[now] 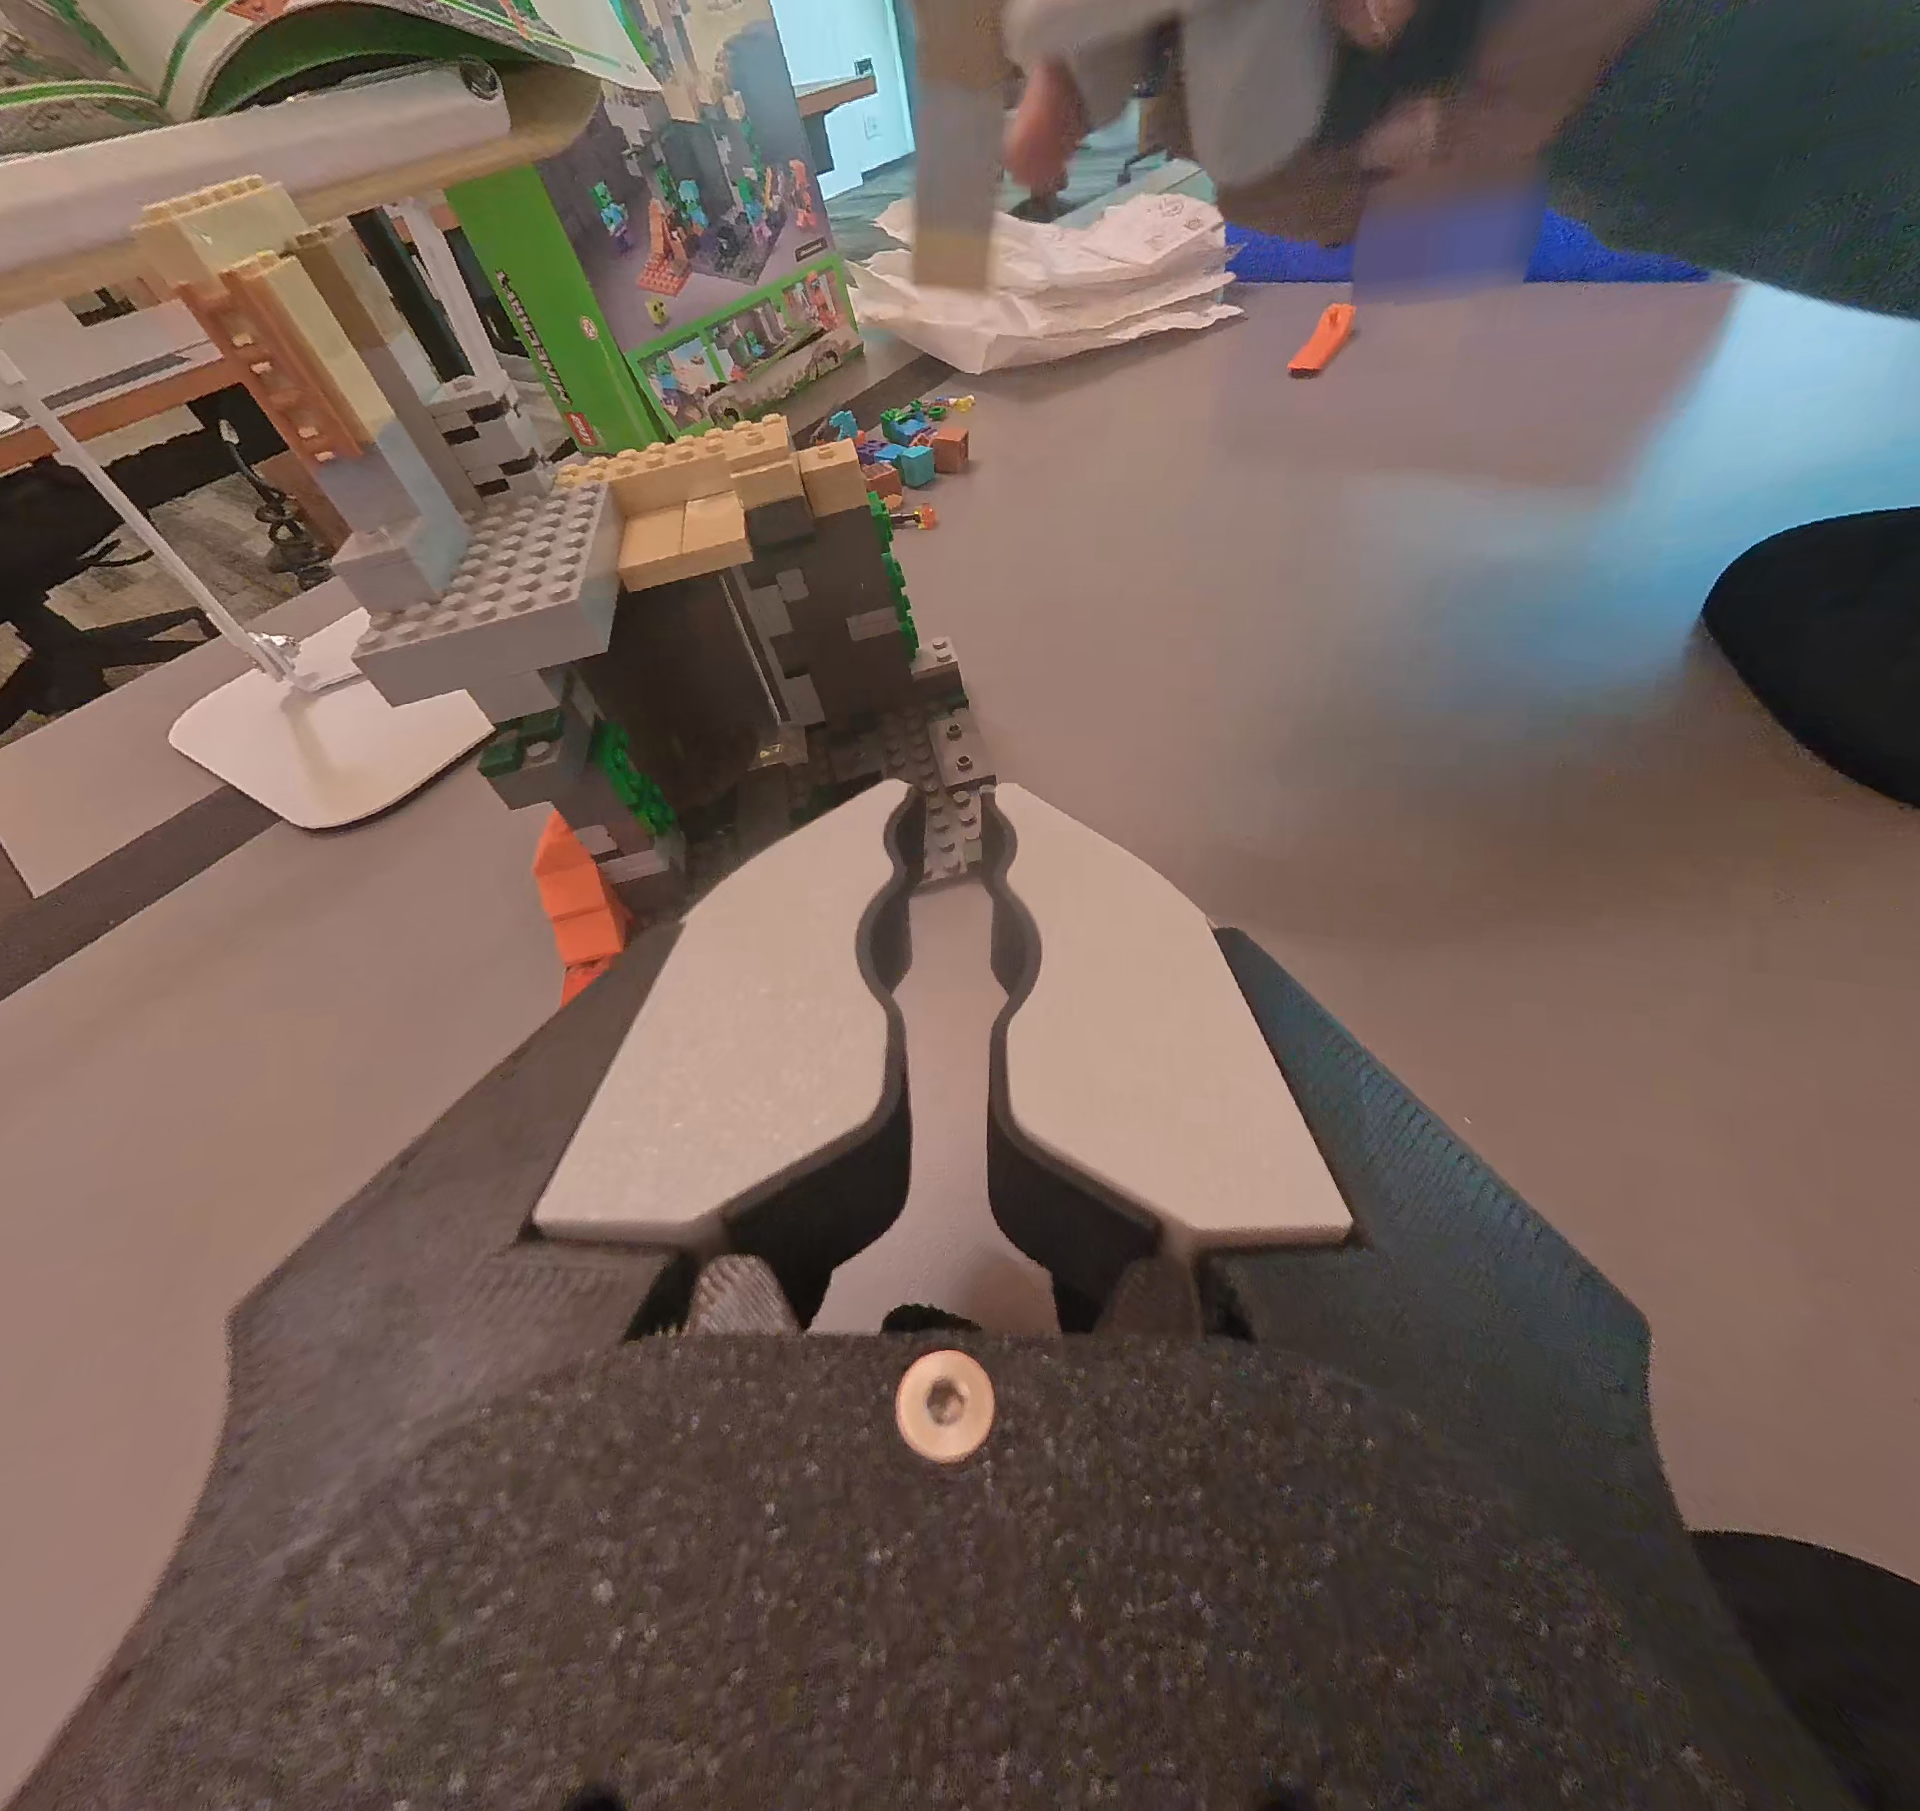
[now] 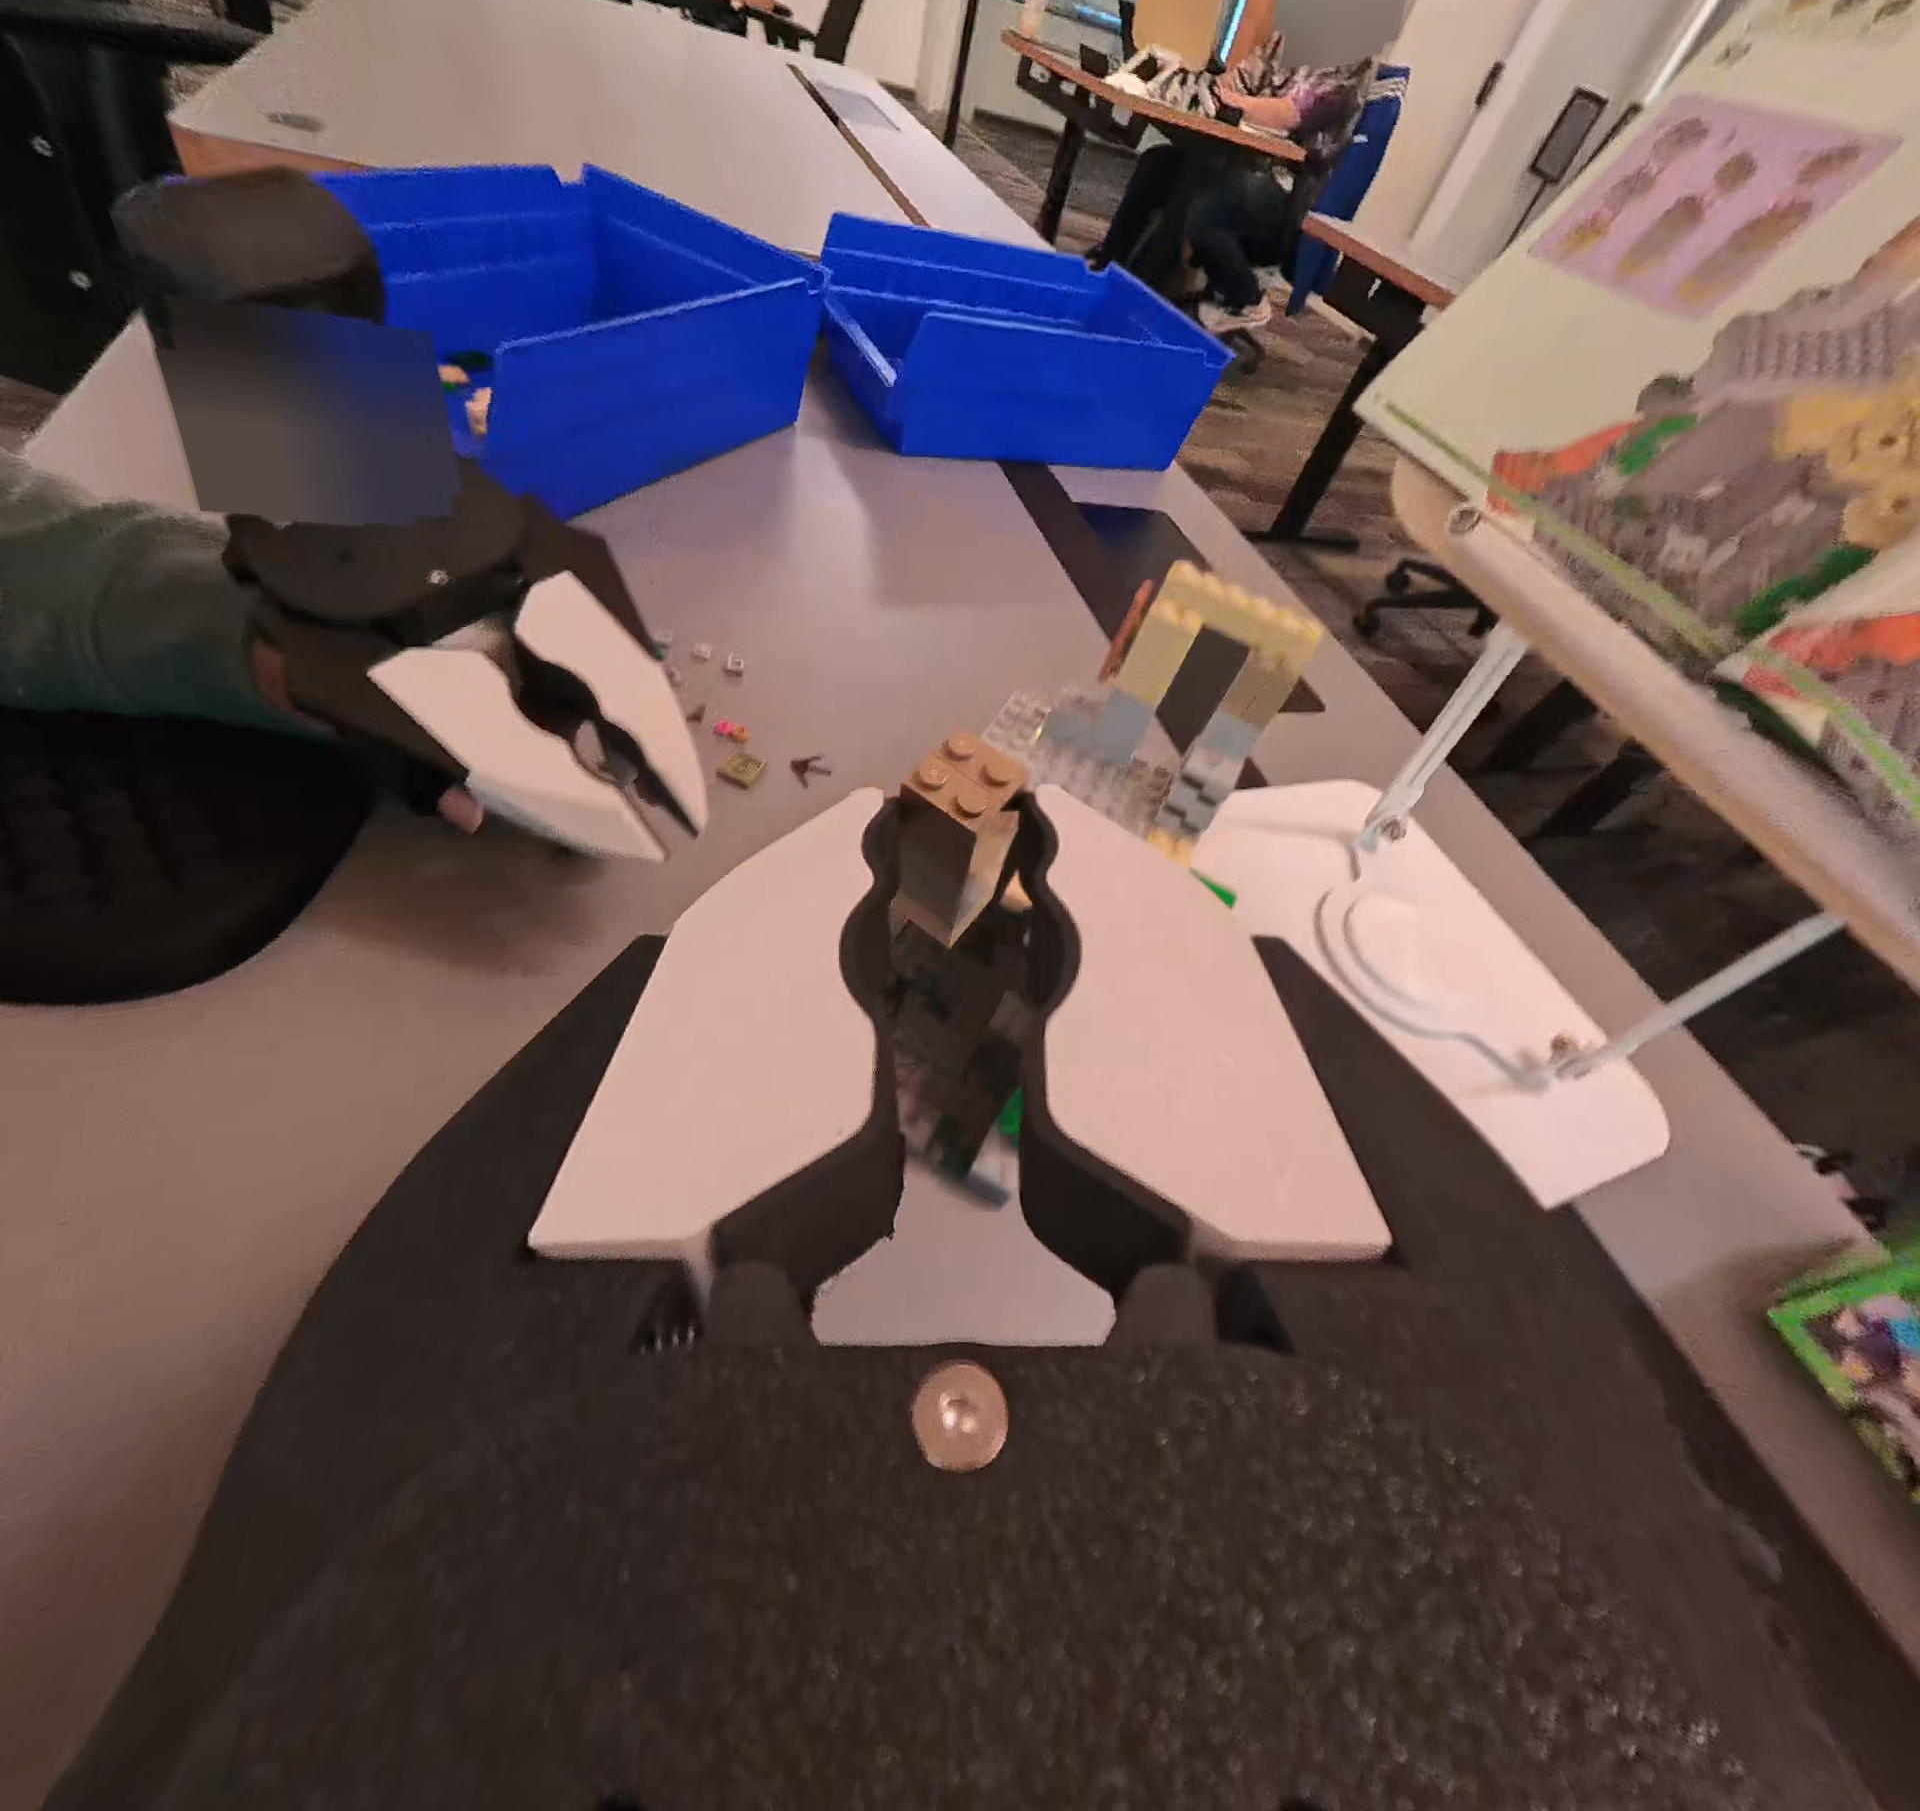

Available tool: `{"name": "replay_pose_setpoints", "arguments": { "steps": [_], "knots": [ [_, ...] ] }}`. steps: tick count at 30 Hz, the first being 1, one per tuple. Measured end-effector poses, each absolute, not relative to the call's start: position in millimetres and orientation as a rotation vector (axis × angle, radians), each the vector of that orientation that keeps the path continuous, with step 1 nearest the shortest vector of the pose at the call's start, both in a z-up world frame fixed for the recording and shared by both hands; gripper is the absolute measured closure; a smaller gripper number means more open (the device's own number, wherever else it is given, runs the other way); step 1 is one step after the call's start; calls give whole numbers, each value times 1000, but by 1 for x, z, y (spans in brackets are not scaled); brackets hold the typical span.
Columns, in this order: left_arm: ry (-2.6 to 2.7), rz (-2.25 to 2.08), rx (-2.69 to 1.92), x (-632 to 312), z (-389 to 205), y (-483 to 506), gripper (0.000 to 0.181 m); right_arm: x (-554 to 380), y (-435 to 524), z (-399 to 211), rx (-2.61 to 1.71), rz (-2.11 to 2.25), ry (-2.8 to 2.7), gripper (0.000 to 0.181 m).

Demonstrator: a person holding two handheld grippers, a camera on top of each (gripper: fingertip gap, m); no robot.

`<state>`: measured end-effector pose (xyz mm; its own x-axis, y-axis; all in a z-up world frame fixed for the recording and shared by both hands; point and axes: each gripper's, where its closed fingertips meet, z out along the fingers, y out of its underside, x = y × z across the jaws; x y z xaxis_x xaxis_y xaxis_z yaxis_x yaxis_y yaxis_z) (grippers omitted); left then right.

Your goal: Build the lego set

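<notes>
1. Brick column, a tall stack with tan studded top and grey lower part [image 2: 961, 842], sits clamped between the narrowed fingers of the right gripper [image 2: 956, 826], held above the partly built grey, tan and green lego model [image 1: 727, 618] on the grey table [image 1: 1351, 722]; judged, the upright hold keeps its underside free for pressing down.
2. Left gripper [image 1: 948, 831] has its jaws nearly together around the edge of a dark-grey studded plate [image 1: 951, 795] at the model's base, probably steadying the build; whether the pads actually pinch it, I cannot tell.
3. Instruction booklet on a white stand [image 1: 312, 764] hangs over the model, likely for reference.
4. Left wrist view alone shows the green set box [image 1: 665, 234], loose coloured bricks [image 1: 914, 447] and an orange separator tool [image 1: 1322, 340].
5. Right wrist view alone shows two blue plastic bins [image 2: 644, 338] and small scattered pieces [image 2: 727, 722].
</notes>
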<state>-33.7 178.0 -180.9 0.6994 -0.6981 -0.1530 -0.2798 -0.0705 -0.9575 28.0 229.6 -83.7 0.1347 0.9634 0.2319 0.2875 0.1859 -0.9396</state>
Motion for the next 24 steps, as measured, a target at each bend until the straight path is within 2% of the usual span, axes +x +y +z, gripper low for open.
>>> {"name": "replay_pose_setpoints", "arguments": {
  "steps": [10, 24],
  "knots": [
    [804, -422, -1645, -34, -180, 178, 172, -13, 289, -70, -1295, 788, -1446, 160],
    [800, -412, -1659, -35, -183, 180, 171, -10, 317, -109, -1361, 860, -1516, 160]
  ]
}}
